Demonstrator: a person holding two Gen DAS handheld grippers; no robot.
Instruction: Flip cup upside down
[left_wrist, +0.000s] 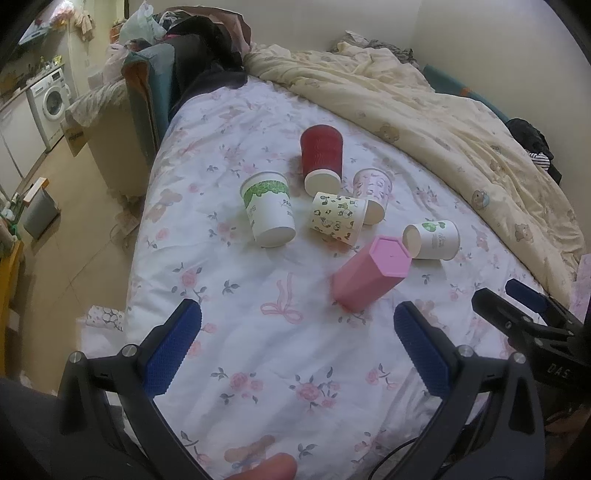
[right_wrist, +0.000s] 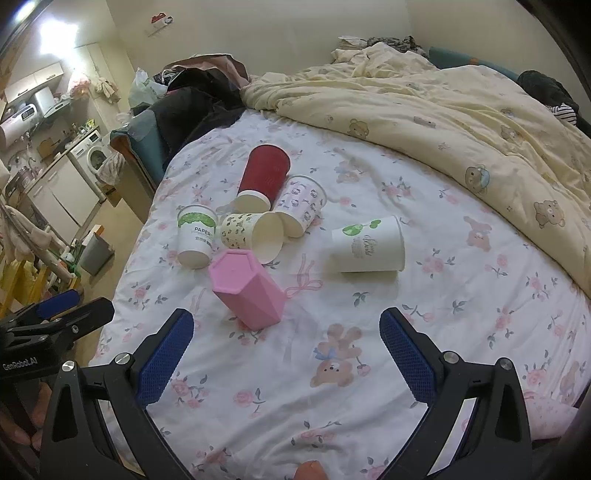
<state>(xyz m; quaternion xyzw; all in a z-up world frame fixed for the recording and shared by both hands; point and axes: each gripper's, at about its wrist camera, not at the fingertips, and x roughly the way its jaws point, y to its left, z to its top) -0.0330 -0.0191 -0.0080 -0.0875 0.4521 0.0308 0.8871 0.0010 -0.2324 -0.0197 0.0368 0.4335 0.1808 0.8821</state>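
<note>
Left gripper (left_wrist: 297, 343) low centre of frame, blue fingers (left_wrist: 173, 350) spread wide, holding nothing. Right gripper (right_wrist: 286, 350) likewise, fingers (right_wrist: 408, 360) wide apart, empty.

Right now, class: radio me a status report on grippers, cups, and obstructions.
Left gripper open, empty. Right gripper open, empty. Pink cup nearest, upside down, tilted; five paper cups behind it. Nothing blocking.

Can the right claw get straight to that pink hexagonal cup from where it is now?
Probably yes. The right claw is open and empty, and only bare floral bedsheet lies between it and the pink hexagonal cup.
</note>
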